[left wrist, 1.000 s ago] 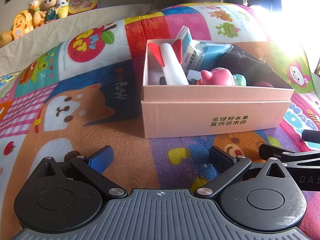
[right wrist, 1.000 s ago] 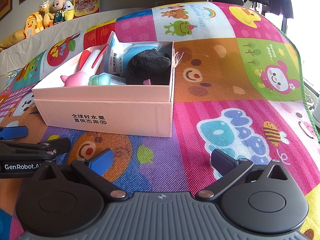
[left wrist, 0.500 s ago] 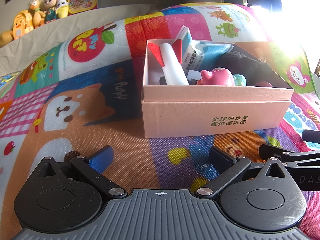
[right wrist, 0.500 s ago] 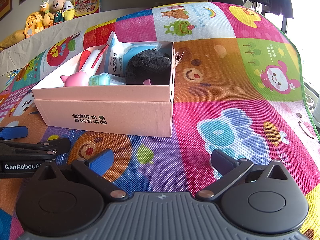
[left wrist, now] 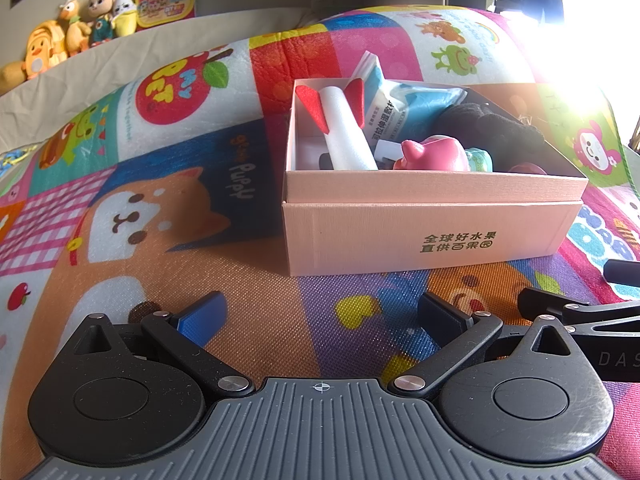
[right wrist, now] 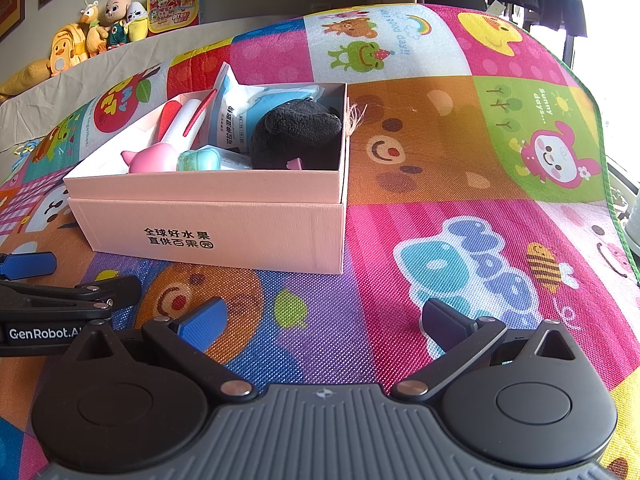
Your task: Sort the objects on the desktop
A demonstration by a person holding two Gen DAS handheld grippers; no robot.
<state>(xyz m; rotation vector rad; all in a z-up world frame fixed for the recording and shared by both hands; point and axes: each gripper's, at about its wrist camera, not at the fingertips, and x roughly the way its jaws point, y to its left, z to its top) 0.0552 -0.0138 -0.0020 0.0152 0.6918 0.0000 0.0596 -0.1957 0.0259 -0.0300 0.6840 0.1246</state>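
pink box (left wrist: 424,236) sitting on the cartoon play mat (left wrist: 120,208), stuffed with a white-and-red rocket (left wrist: 344,128), pink toy (left wrist: 436,154), black plush (right wrist: 298,132) and wipes pack (left wrist: 400,102), left gripper (left wrist: 320,316) and right gripper (right wrist: 324,320) both low just in front of it, side by side, fingers spread wide, nothing in them

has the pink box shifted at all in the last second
No. In the left wrist view the pink box sits on the same spot of the play mat, its near corner against the same purple patch.
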